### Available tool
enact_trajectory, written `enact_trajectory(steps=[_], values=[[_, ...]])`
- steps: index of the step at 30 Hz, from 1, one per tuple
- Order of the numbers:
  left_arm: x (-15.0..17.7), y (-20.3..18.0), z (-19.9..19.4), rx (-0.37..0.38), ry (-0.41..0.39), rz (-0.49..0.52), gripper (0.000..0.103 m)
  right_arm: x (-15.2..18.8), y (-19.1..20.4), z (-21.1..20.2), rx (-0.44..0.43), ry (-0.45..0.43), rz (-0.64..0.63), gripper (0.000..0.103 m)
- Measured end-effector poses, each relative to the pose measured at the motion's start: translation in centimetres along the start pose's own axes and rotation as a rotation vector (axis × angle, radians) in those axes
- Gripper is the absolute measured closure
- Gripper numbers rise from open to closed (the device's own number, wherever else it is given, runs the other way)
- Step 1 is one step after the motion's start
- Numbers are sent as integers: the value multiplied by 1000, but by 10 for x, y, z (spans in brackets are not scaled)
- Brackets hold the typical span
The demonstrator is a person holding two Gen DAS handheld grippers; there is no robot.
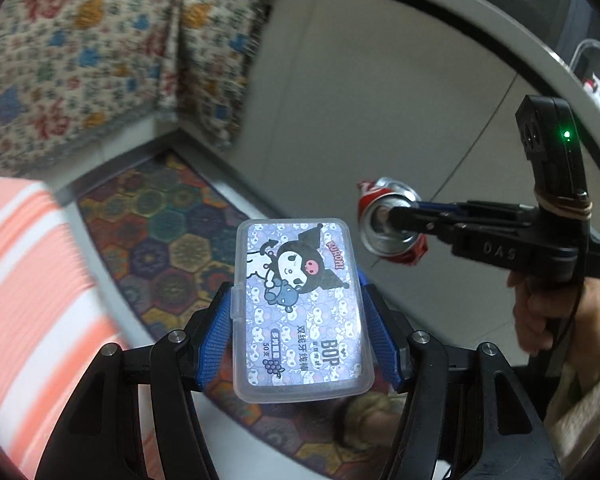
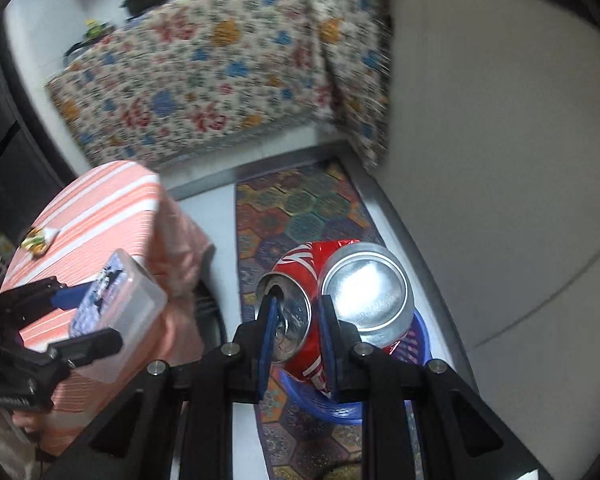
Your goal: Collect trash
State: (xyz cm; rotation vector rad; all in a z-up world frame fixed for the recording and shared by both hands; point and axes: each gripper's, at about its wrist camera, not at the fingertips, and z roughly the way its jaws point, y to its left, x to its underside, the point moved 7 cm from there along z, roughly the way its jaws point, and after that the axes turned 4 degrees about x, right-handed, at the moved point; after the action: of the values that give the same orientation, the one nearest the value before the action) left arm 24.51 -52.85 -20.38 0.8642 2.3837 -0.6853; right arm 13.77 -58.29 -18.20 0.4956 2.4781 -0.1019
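The left claw (image 1: 298, 320) clamps a clear plastic floss-pick box with a cartoon label (image 1: 300, 308). The right claw (image 2: 296, 316), nearly closed, pinches a crushed red aluminium can (image 2: 332, 292) above a blue plastic basket (image 2: 324, 408) on the hexagon-patterned rug (image 2: 300, 208).

Floss-pick box (image 1: 300, 312): clear, smooth plastic with a glossy printed label. Crushed can (image 2: 332, 300): thin metal, bare silvery ends with a bright sheen, side wall glossy red. Left gripper (image 1: 298, 332): matt black plastic, finger pads ribbed blue, bright metal pins. Rug (image 1: 168, 240): woven cloth, matt. Floor (image 1: 380, 112): smooth pale tile, faint sheen. Blue basket (image 2: 320, 404): perforated plastic. Striped cover (image 2: 100, 216): soft matt fabric.
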Motion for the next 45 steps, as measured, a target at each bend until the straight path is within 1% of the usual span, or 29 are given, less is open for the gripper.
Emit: enact_trajectory(steps=[5,8,9,15,16,18,19,20,22,24,27,30,32,35,37,39,41,43,44,45], values=[[-7,-14,45,24,45,13,39,11,-43,31,-13,18,115,82],[-8,-14,64,27,66,7,39,21,-63,46,-33,40,186,82],[-6,-8,66,27,71,5,39,24,-70,52,-39,54,211,82],[2,-5,96,23,100,4,38,27,-90,72,-49,86,267,81],[5,-5,100,26,102,7,37,27,-92,75,-49,89,277,79],[5,-3,114,31,115,-2,25,28,-99,79,-45,87,308,78],[4,-1,119,29,114,-14,16,28,-103,83,-46,86,330,62],[3,1,122,31,106,-26,14,28,-107,84,-49,82,349,47],[1,3,123,43,95,-46,14,26,-113,85,-44,71,381,46],[-2,4,119,45,78,-58,14,23,-113,83,-64,64,386,46],[-4,7,109,28,58,-64,14,17,-107,79,-86,45,367,46],[-8,12,83,22,21,-74,14,13,-98,73,-92,24,342,46],[-10,16,59,5,-2,-79,14,8,-91,66,-86,-4,315,46],[-6,28,17,-14,-18,-98,14,0,-74,50,-36,-64,223,46],[4,41,-18,-44,-30,-100,14,-5,-56,37,11,-120,141,46],[20,62,-57,-100,-40,-97,13,-8,-35,24,41,-170,68,46],[43,90,-95,-173,-49,-106,10,-9,-9,12,55,-216,-8,45],[68,122,-125,-251,-46,-135,9,-7,28,1,47,-256,-81,45],[81,140,-139,-294,-39,-155,9,-5,43,-2,38,-262,-105,45],[92,154,-149,-327,-35,-169,9,-3,71,-2,14,-260,-145,45]])
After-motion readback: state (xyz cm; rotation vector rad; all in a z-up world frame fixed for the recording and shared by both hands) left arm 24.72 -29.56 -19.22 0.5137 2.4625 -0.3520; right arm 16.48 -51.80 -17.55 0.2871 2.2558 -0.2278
